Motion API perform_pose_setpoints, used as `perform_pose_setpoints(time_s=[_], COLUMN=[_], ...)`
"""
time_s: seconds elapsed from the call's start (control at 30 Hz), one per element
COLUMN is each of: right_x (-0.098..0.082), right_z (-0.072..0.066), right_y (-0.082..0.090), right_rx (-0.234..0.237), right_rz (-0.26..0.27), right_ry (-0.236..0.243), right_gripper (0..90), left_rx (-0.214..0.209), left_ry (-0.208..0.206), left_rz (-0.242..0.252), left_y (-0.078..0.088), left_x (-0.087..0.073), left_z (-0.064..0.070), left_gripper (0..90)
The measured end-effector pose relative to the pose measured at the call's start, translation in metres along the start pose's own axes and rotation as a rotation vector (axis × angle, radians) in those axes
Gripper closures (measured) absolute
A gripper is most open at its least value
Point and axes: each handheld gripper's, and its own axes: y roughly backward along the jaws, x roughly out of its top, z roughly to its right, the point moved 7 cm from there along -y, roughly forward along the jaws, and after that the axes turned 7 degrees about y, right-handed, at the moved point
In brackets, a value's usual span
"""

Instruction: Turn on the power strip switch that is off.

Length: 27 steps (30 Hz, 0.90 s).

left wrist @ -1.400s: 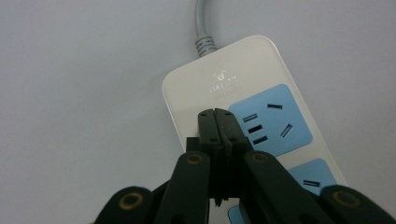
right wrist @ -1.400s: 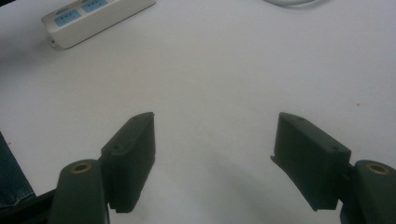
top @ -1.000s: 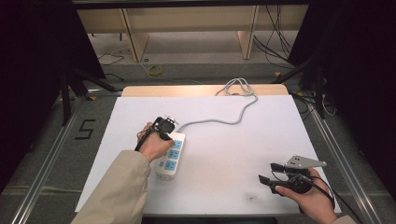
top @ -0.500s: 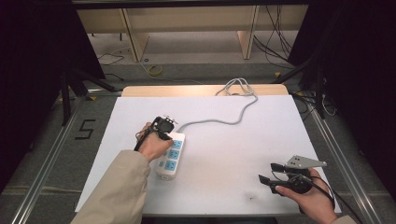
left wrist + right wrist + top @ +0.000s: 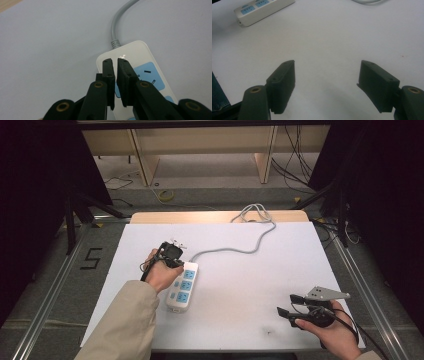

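A white power strip [image 5: 183,287] with blue sockets lies on the white table, left of centre, and its grey cable [image 5: 240,247] runs off to the far edge. My left gripper [image 5: 172,251] hovers over the strip's cable end. In the left gripper view its jaws [image 5: 116,60] have just been opening and stand a narrow slit apart over the strip [image 5: 135,53], with nothing between them; the cable [image 5: 117,25] leads away beyond. My right gripper [image 5: 285,305] rests near the table's front right, wide open [image 5: 327,62] and empty, with the strip [image 5: 262,10] far off.
The white tabletop [image 5: 260,270] ends at a wooden strip [image 5: 200,216] along its far edge. Metal rails [image 5: 365,285] flank both sides. Wooden shelf legs [image 5: 142,162] and loose cables lie on the floor beyond; a floor mark "5" [image 5: 91,258] sits at left.
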Motion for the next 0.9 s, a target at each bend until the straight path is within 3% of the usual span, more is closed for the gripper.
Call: perform_pose_setpoints(time_s=[0.27,0.53,0.63,0.8,0.9], right_x=[0.000,0.000,0.000,0.000,0.000], right_z=[0.000,0.000,0.000,0.000,0.000], right_y=[0.000,0.000,0.000,0.000,0.000], right_rx=[0.000,0.001,0.000,0.001,0.001], right_rz=[0.000,0.000,0.001,0.001,0.002], right_ry=[-0.001,-0.001,-0.002,-0.002,-0.002], right_gripper=[29.9,29.9,29.8,29.8,29.8], left_rx=[-0.002,-0.069,-0.080,-0.063,-0.060], left_ry=[0.008,0.093,0.106,0.026,0.004], left_rz=[0.051,0.106,0.124,0.132,0.137], left_y=[0.005,0.011,0.014,0.015,0.017], left_x=[0.004,0.008,0.009,0.007,0.006], left_z=[-0.001,0.000,0.000,0.003,0.004], left_gripper=[73.5,59.0,55.0,45.5,38.6])
